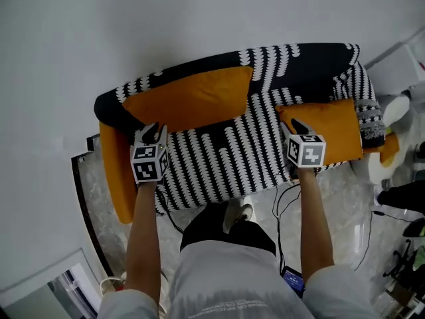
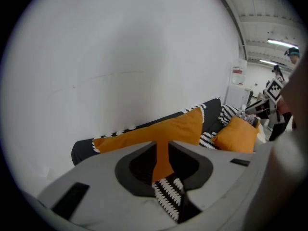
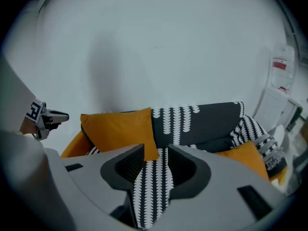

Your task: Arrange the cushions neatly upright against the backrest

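While the fingers of the left gripper [image 1: 154,133] and right gripper [image 1: 297,126] stand released, grasping nothing, both hover over the patterned sofa [image 1: 219,158]. One orange cushion [image 1: 189,98] stands against the backrest [image 1: 312,62]; the second cushion [image 1: 329,130] slumps at the right end. A white wall [image 1: 133,18] rises behind, with marbled floor [image 1: 345,198] below.

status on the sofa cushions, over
left hand-held gripper and right hand-held gripper open, empty. left cushion upright on backrest. right cushion slumped on seat, not yet stood. nothing in the way.
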Action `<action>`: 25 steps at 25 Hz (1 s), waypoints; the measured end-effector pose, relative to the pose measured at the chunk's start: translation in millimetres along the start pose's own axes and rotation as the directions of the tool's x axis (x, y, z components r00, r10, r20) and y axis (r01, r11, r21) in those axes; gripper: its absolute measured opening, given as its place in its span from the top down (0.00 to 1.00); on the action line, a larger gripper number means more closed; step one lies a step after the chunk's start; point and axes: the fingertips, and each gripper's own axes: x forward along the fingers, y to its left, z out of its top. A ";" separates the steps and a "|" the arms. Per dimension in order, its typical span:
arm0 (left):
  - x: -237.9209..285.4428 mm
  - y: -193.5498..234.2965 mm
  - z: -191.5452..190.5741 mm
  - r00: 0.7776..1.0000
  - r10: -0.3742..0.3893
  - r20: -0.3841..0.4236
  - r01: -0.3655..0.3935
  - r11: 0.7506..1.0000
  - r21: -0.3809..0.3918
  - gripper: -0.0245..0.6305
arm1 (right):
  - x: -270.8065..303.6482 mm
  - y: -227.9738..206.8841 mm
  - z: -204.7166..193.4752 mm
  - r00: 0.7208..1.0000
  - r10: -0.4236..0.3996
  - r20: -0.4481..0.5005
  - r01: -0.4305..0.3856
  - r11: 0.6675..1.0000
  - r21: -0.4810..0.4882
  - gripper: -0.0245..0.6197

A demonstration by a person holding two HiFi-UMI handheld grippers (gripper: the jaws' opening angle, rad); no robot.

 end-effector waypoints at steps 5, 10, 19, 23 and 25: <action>-39.2 -81.3 11.9 0.997 -0.060 0.043 0.057 0.996 0.074 0.92 | -80.8 -32.0 -31.2 0.998 -0.018 0.064 0.016 0.999 0.030 0.73; -74.7 -170.2 17.9 0.988 -0.135 0.078 0.126 0.987 0.103 0.94 | -157.1 -61.3 -67.5 0.994 -0.024 0.103 0.017 0.998 0.068 0.79; -108.6 -316.1 29.1 0.948 -0.306 0.084 0.283 0.935 0.213 0.95 | -261.0 -150.3 -118.1 0.975 -0.160 0.155 0.136 0.979 0.151 0.92; -94.6 -363.8 33.6 0.926 -0.370 0.072 0.345 0.908 0.237 0.95 | -290.8 -194.8 -133.7 0.960 -0.226 0.164 0.196 0.965 0.177 0.96; -80.7 -391.5 33.3 0.915 -0.401 0.055 0.377 0.893 0.246 0.95 | -298.9 -217.4 -144.4 0.956 -0.249 0.155 0.219 0.958 0.187 0.96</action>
